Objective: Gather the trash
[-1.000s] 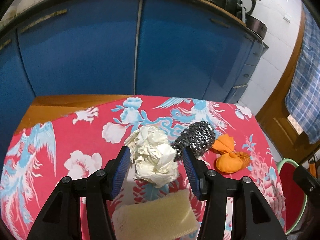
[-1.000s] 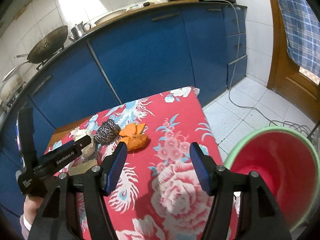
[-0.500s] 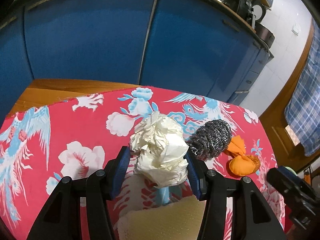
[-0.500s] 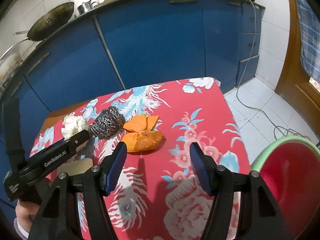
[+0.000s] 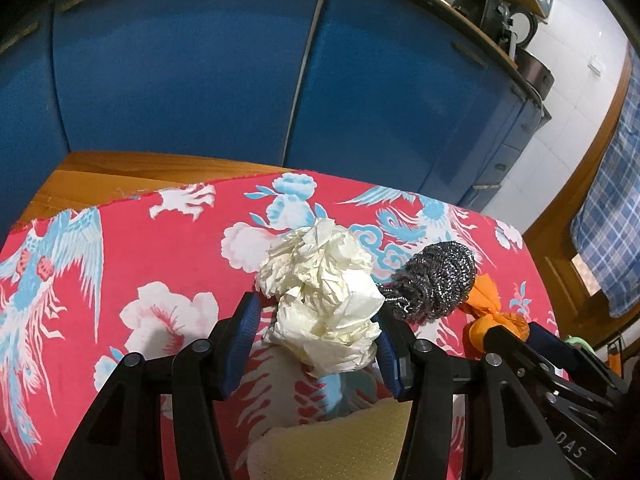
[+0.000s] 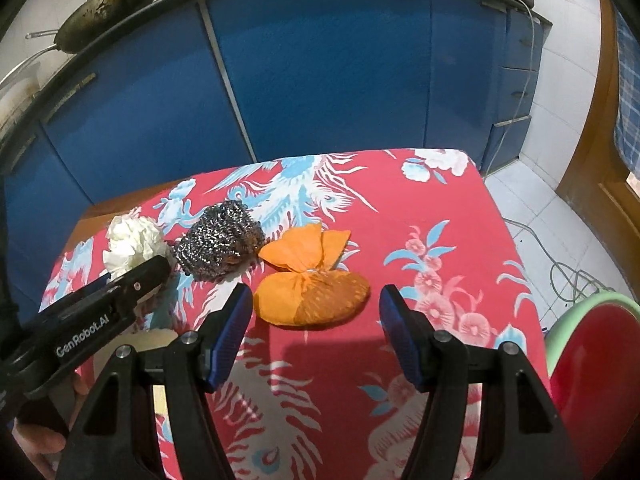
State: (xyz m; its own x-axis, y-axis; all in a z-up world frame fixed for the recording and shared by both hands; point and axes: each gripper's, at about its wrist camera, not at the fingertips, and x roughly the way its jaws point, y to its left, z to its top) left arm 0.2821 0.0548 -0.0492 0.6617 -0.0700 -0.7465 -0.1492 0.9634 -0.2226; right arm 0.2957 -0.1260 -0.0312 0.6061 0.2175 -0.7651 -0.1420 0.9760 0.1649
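Meanwhile, both grippers stayed wide: the left gripper (image 5: 314,336) straddled the crumpled paper (image 5: 324,292), steel scourer (image 5: 434,280) just right; the right gripper (image 6: 316,320) faced the orange bundle (image 6: 312,292).

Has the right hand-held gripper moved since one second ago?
Yes. The right hand-held gripper has advanced toward the orange bundle, which now sits just ahead of its open fingers.
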